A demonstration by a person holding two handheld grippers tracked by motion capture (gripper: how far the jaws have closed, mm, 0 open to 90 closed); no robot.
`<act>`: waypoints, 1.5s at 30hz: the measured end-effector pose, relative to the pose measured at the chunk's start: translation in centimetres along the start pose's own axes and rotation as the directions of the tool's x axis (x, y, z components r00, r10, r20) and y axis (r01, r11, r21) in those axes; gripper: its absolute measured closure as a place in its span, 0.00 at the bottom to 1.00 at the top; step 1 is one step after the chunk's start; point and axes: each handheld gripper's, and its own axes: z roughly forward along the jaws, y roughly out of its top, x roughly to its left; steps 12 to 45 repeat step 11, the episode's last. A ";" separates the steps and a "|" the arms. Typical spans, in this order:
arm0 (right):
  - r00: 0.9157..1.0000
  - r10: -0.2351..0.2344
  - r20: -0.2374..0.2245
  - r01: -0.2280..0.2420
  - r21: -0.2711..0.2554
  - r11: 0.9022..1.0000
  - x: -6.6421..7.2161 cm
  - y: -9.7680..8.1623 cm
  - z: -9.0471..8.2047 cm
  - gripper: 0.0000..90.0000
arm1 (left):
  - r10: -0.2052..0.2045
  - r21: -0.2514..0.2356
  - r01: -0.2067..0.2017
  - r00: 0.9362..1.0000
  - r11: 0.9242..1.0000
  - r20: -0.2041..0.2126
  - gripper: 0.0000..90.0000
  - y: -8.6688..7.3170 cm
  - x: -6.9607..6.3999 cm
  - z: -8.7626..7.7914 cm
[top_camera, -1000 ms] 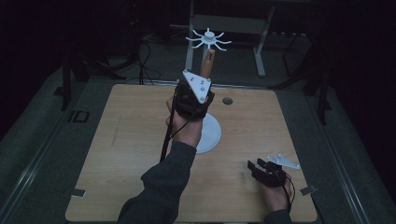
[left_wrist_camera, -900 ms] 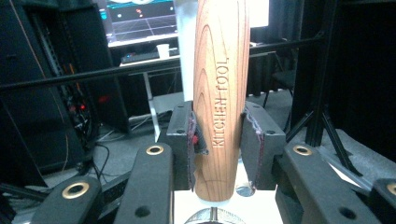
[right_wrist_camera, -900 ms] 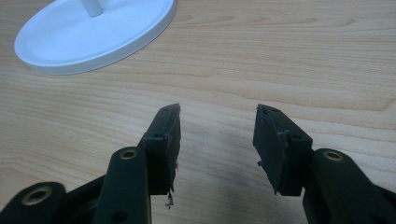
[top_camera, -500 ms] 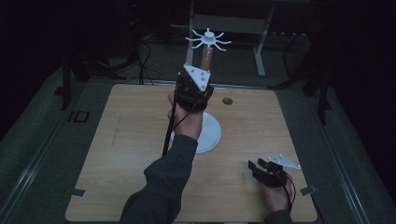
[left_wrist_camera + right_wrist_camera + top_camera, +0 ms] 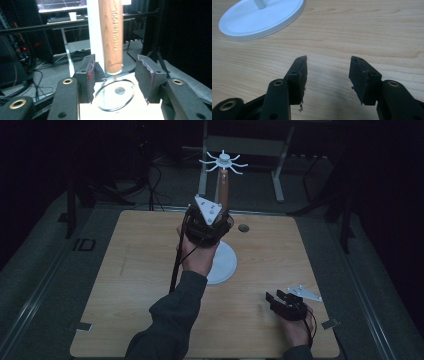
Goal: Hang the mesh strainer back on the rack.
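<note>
Overhead, a pale wood-grain table (image 5: 150,285) carries a white stand: round flat base (image 5: 225,265), upright post, and a white hub with thin radiating arms (image 5: 223,162) at the top. A wooden handle (image 5: 111,35), cylindrical with a smooth tan grain, hangs upright beside the white post (image 5: 94,30) (what fixes it above is out of frame). Lettering is burned lengthwise along the handle; it looks like "KITCHEN TOOL", but blur leaves this uncertain. A metal ferrule caps its lower end, and a thin wire ring (image 5: 115,94) lies below it.

Left gripper (image 5: 215,222), raised at the stand: 2 black jaws spread either side of the handle, pads (image 5: 146,75) clear of the wood. Pad edges are frayed.

Right gripper (image 5: 328,72): low over the table's near right corner, jaws apart, nothing between them. Worn pads here too.
</note>
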 end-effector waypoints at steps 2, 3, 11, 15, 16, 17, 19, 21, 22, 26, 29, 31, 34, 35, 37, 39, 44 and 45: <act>1.000 0.004 0.001 -0.004 0.003 1.000 -0.1 0.0 0.0 0.52 | -0.001 0.005 0.001 1.000 1.000 0.027 0.55 -0.4 0.2 -0.5; 1.000 0.004 0.002 -0.004 0.005 1.000 -0.1 0.0 0.0 0.52 | -0.004 0.005 0.004 0.999 1.000 0.040 0.55 -0.5 0.3 -0.6; 0.999 0.003 0.037 -0.004 0.039 0.999 -0.8 -0.1 0.4 0.48 | -0.029 0.055 0.022 0.992 0.998 0.124 0.51 -2.9 1.8 -1.9; 0.999 0.003 0.037 -0.004 0.039 0.999 -0.8 -0.1 0.4 0.48 | -0.029 0.055 0.022 0.992 0.998 0.124 0.51 -2.9 1.8 -1.9; 0.999 0.003 0.037 -0.004 0.039 0.999 -0.8 -0.1 0.4 0.48 | -0.029 0.055 0.022 0.992 0.998 0.124 0.51 -2.9 1.8 -1.9; 0.999 0.003 0.037 -0.004 0.039 0.999 -0.8 -0.1 0.4 0.48 | -0.029 0.055 0.022 0.992 0.998 0.124 0.51 -2.9 1.8 -1.9; 0.999 0.003 0.037 -0.004 0.039 0.999 -0.8 -0.1 0.4 0.48 | -0.029 0.055 0.022 0.992 0.998 0.124 0.51 -2.9 1.8 -1.9; 0.999 0.003 0.037 -0.004 0.039 0.999 -0.8 -0.1 0.4 0.48 | -0.029 0.055 0.022 0.992 0.998 0.124 0.51 -2.9 1.8 -1.9; 0.999 0.003 0.037 -0.004 0.039 0.999 -0.8 -0.1 0.4 0.48 | -0.029 0.055 0.022 0.992 0.998 0.124 0.51 -2.9 1.8 -1.9; 0.999 0.003 0.037 -0.004 0.039 0.999 -0.8 -0.1 0.4 0.48 | -0.029 0.055 0.022 0.992 0.998 0.124 0.51 -2.9 1.8 -1.9; 0.999 0.003 0.037 -0.004 0.039 0.999 -0.8 -0.1 0.4 0.48 | -0.029 0.055 0.022 0.992 0.998 0.124 0.51 -2.9 1.8 -1.9; 0.999 0.003 0.037 -0.004 0.039 0.999 -0.8 -0.1 0.4 0.48 | -0.029 0.055 0.022 0.992 0.998 0.124 0.51 -2.9 1.8 -1.9; 0.999 0.003 0.037 -0.004 0.039 0.999 -0.8 -0.1 0.4 0.48 | -0.029 0.055 0.022 0.992 0.998 0.124 0.51 -2.9 1.8 -1.9; 0.999 0.003 0.037 -0.004 0.039 0.999 -0.8 -0.1 0.4 0.48 | -0.029 0.055 0.022 0.992 0.998 0.124 0.51 -2.9 1.8 -1.9; 0.999 0.003 0.037 -0.004 0.039 0.999 -0.8 -0.1 0.4 0.48 | -0.029 0.055 0.022 0.992 0.998 0.124 0.51 -2.9 1.8 -1.9; 0.999 0.003 0.037 -0.004 0.039 0.999 -0.8 -0.1 0.4 0.48 | -0.029 0.055 0.022 0.992 0.998 0.124 0.51 -2.9 1.8 -1.9; 0.999 0.003 0.037 -0.004 0.039 0.999 -0.8 -0.1 0.4 0.48 | -0.029 0.055 0.022 0.992 0.998 0.124 0.51 -2.9 1.8 -1.9; 0.999 0.003 0.037 -0.004 0.039 0.999 -0.8 -0.1 0.4 0.48 | -0.029 0.055 0.022 0.992 0.998 0.124 0.51 -2.9 1.8 -1.9</act>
